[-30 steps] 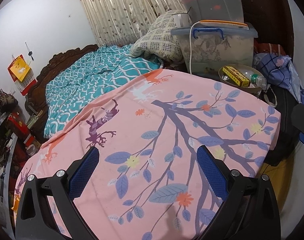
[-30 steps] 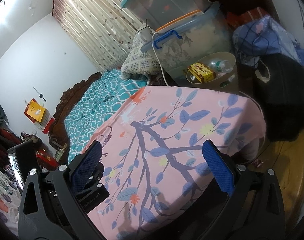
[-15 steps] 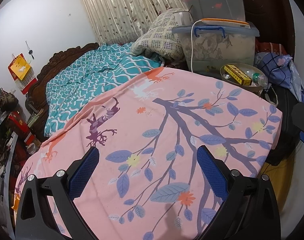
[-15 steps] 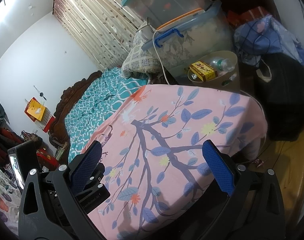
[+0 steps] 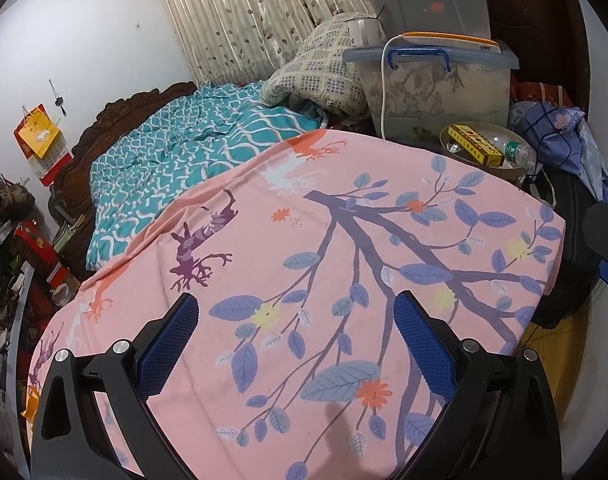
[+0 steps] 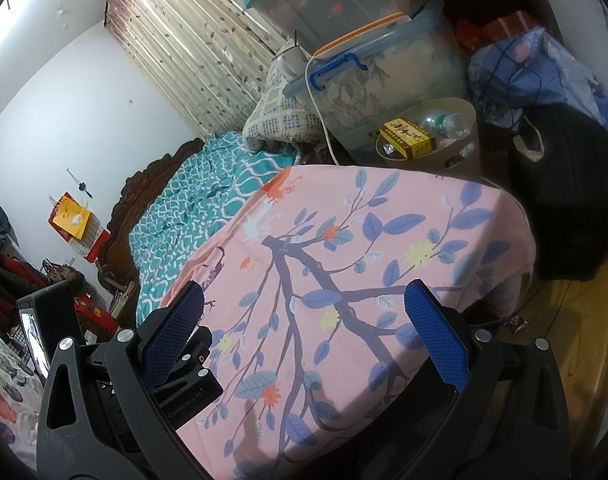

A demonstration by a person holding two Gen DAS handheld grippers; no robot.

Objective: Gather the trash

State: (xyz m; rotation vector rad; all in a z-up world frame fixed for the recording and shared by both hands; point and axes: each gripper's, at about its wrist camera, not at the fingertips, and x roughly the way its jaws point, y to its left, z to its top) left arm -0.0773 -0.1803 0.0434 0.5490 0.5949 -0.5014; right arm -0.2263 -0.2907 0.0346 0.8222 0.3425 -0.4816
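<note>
- A beige trash bin point(image 5: 515, 172) point(image 6: 459, 152) stands past the far right corner of the bed, against the foot of a clear storage box point(image 5: 435, 88) point(image 6: 387, 80).
- In the bin lie a yellow carton point(image 5: 473, 145) point(image 6: 407, 138) and a plastic bottle point(image 5: 517, 153) point(image 6: 445, 124), side by side and touching; the bottle's neck pokes over the rim.
- A small red wrapper point(image 6: 517, 323) lies on the yellow floor by the bed's right edge, seen only in the right wrist view.
- The pink leaf-print sheet point(image 5: 323, 280) point(image 6: 343, 260) covers the near end of the bed; a teal quilt point(image 5: 176, 152) lies beyond it.
- The left gripper point(image 5: 296, 344) hovers above the sheet, aimed along the bed, its blue-padded fingers point(image 5: 168, 344) spread wide with nothing between them.
- The right gripper point(image 6: 304, 340) hangs over the sheet, rolled to one side, fingers point(image 6: 435, 340) likewise held wide apart and holding nothing.
- The left gripper's body point(image 6: 176, 372) shows just beside the right gripper's left finger.
</note>
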